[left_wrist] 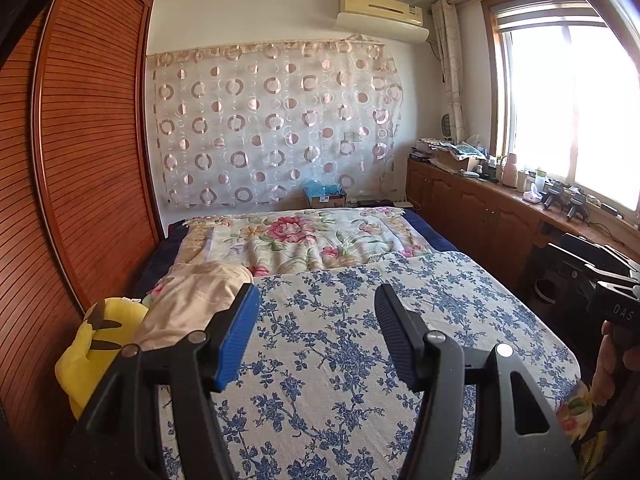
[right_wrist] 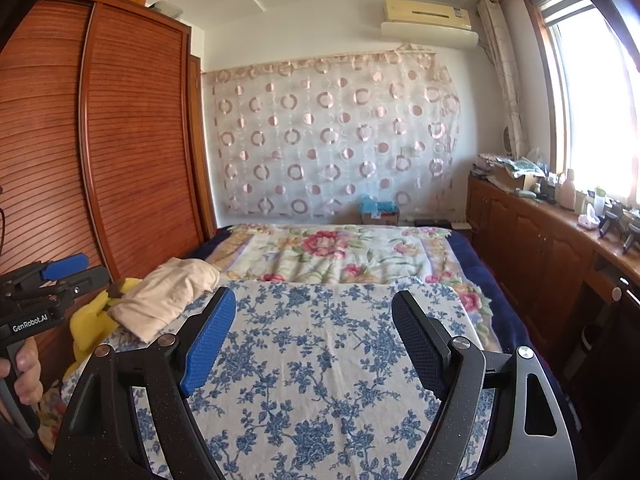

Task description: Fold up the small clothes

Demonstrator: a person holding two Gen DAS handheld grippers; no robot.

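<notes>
While both claws hover above bed, nothing between jaws: left claw released, right claw released wider. Beige garment bunched at bed's left edge, against yellow plush. Cardboard box beyond bed holds blue material.

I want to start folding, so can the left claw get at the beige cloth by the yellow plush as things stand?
Probably yes. The left claw is open and empty, the beige cloth lies just to its left on the bed, uncovered, and nothing stands between them. The plush sits beside it, not on top.
</notes>
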